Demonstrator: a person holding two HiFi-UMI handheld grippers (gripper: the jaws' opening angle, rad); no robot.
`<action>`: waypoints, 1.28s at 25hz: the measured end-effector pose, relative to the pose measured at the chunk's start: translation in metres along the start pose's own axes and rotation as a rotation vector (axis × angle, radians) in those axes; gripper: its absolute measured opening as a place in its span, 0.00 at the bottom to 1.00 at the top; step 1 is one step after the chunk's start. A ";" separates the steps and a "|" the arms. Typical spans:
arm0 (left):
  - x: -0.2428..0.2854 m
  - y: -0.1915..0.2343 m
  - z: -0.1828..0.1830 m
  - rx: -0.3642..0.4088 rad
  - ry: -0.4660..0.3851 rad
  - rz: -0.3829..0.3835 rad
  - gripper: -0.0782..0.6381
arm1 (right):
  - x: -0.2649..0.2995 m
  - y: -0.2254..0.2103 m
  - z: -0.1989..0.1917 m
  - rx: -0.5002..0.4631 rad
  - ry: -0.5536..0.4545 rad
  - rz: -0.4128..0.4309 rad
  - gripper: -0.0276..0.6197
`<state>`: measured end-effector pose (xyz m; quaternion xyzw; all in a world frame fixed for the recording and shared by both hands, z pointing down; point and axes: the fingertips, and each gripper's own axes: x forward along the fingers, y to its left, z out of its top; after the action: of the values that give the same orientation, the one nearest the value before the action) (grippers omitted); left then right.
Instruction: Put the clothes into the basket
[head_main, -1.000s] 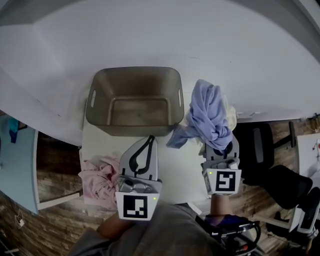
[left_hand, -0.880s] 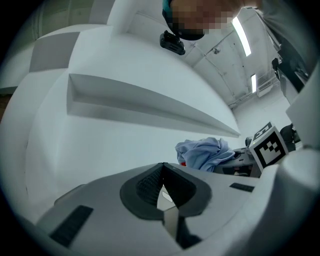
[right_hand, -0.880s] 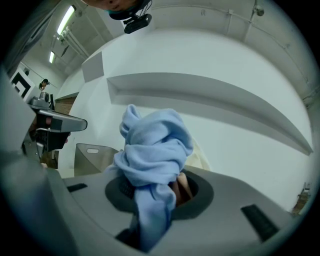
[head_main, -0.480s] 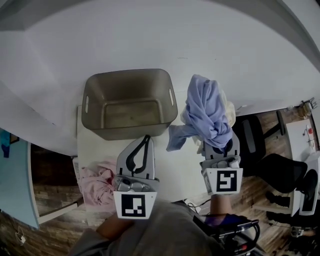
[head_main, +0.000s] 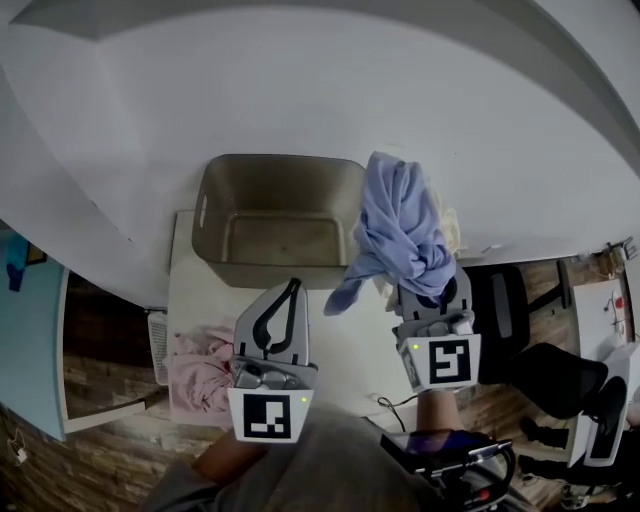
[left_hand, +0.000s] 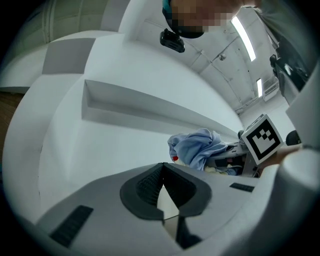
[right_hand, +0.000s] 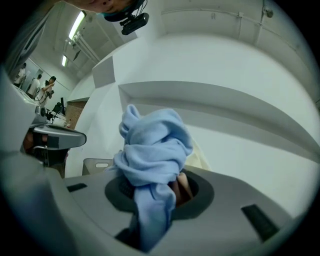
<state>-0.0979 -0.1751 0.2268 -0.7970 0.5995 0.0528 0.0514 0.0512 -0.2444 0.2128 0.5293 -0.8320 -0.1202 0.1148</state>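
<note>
White bench (head_main: 350, 340), wall (head_main: 300, 80) behind. Right gripper (head_main: 430, 300) clenched on blue garment (head_main: 400, 230), aloft just right of the grey basket (head_main: 280, 160). Left gripper (head_main: 290, 290) closed, empty. Pink garment (head_main: 200, 360) waits on bench. Next, seemingly: carry over basket, release.

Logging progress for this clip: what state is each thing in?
Grey plastic basket: upright, empty.
Light blue fabric garment: bunched, in the air beside the basket.
Pink fabric garment: crumpled on the white table.
Left tongs: shut, empty.
Right tongs: shut on the blue garment.
</note>
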 end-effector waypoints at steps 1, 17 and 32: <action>-0.001 0.008 -0.004 -0.002 0.005 0.014 0.12 | 0.011 0.009 -0.002 0.001 0.016 0.023 0.23; 0.015 0.072 -0.039 -0.025 0.086 0.178 0.12 | 0.126 0.094 -0.055 -0.073 0.218 0.373 0.48; 0.013 0.053 -0.039 -0.014 0.088 0.153 0.12 | 0.091 0.077 -0.043 -0.049 0.128 0.359 0.50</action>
<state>-0.1444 -0.2081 0.2623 -0.7506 0.6601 0.0256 0.0152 -0.0385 -0.2989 0.2845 0.3762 -0.9008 -0.0838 0.1999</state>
